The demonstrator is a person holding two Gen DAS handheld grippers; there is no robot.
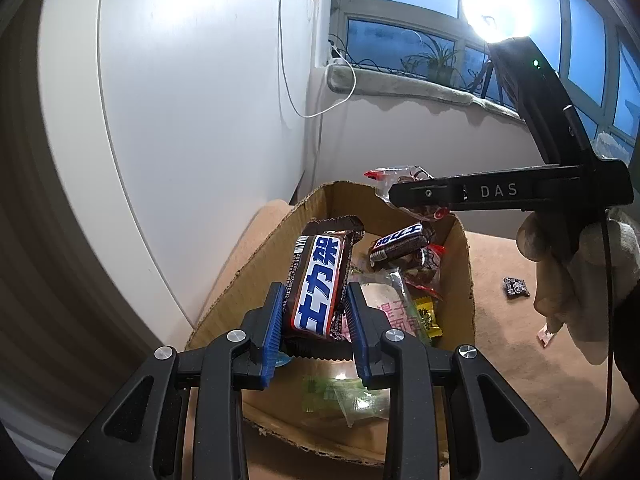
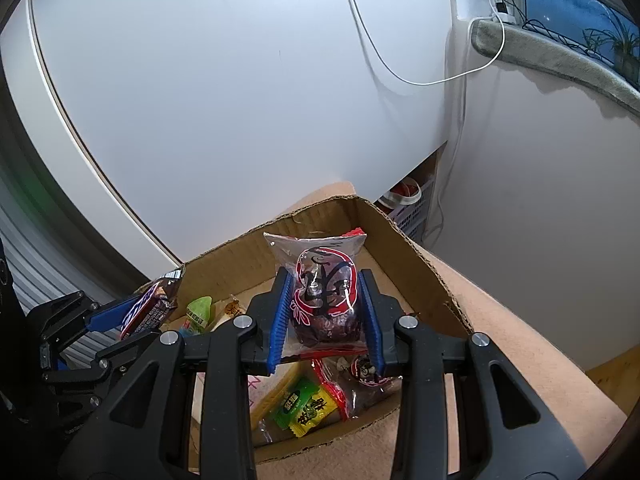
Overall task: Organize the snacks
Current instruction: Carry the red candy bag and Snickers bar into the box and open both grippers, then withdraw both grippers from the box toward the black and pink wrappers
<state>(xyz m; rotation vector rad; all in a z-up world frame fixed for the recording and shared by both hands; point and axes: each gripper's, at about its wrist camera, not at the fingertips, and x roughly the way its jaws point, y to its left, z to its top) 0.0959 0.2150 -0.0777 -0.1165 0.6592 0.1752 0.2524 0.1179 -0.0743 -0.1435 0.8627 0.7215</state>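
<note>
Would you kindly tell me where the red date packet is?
The red date packet is clamped in the right tool, above the cardboard box.

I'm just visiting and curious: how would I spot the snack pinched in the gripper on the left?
Find the torn cardboard box of snacks. Above it, the left hand-held gripper pinches a brown chocolate bar between blue pads. Unlike its twin lying in the box, this one is held up.
</note>
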